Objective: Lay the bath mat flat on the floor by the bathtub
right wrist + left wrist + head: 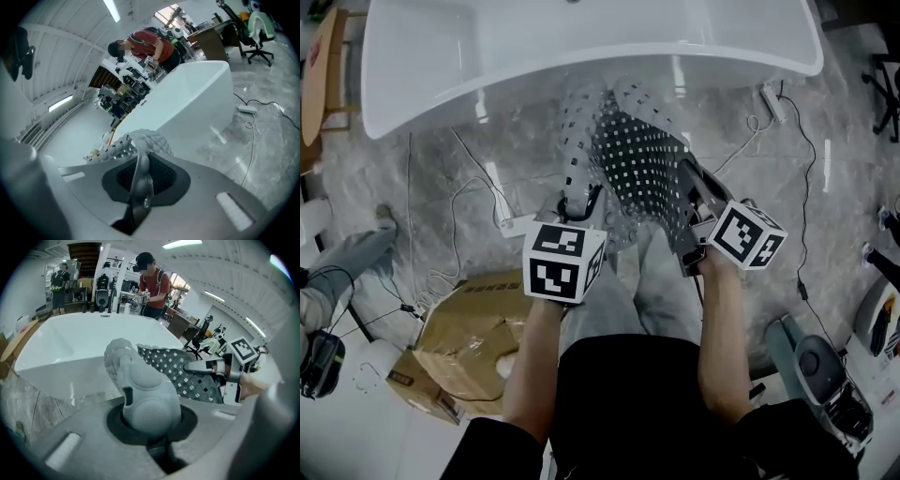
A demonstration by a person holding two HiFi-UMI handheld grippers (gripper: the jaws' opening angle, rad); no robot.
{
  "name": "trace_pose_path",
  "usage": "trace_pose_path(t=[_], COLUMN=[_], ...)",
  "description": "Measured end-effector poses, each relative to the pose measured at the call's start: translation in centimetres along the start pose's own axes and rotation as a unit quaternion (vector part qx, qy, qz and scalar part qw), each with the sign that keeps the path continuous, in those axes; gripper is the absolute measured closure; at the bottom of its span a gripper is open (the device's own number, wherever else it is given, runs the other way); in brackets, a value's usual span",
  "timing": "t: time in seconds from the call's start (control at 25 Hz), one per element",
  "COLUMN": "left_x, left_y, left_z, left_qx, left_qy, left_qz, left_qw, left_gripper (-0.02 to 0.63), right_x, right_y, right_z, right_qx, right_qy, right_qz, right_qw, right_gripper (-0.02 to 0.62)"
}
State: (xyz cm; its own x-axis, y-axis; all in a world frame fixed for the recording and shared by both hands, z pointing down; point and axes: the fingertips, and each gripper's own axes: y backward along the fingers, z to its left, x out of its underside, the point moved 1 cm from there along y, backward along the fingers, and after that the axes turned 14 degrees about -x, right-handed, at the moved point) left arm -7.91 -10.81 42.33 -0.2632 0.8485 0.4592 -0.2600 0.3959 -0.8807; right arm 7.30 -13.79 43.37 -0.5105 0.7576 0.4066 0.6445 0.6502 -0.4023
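Observation:
A grey rubber bath mat [633, 155] with square holes hangs crumpled in the air just in front of the white bathtub [487, 56]. My left gripper [579, 202] is shut on the mat's left edge, which bulges as a bunched lump [140, 394] between the jaws. My right gripper [687, 202] is shut on the mat's right edge, a thin bumpy fold [140, 173] pinched between its jaws. The mat [187, 371] stretches between both grippers above the grey marble floor [825, 216]. From the left gripper view the right gripper [220, 371] shows at the right.
A crushed cardboard box [469, 337] lies at my lower left. White cables and a power strip [772, 101] trail on the floor by the tub. A person's foot [356, 248] stands at the left. Machines [825, 375] sit at the lower right. People stand behind the tub [150, 282].

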Motion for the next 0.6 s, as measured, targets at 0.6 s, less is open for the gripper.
trace_pose_path(t=[0.6], left_x=[2.8], left_y=[-8.0], left_z=[2.6], left_qx=[-0.009], left_qy=[0.015], left_qz=[0.014], left_qw=[0.9997], left_gripper=[0.571], right_x=[2.8], right_y=[-3.5], right_z=[-7.6], right_qx=[0.031], right_qy=[-0.032], right_qz=[-0.002], right_qw=[0.999], right_gripper=[0.571])
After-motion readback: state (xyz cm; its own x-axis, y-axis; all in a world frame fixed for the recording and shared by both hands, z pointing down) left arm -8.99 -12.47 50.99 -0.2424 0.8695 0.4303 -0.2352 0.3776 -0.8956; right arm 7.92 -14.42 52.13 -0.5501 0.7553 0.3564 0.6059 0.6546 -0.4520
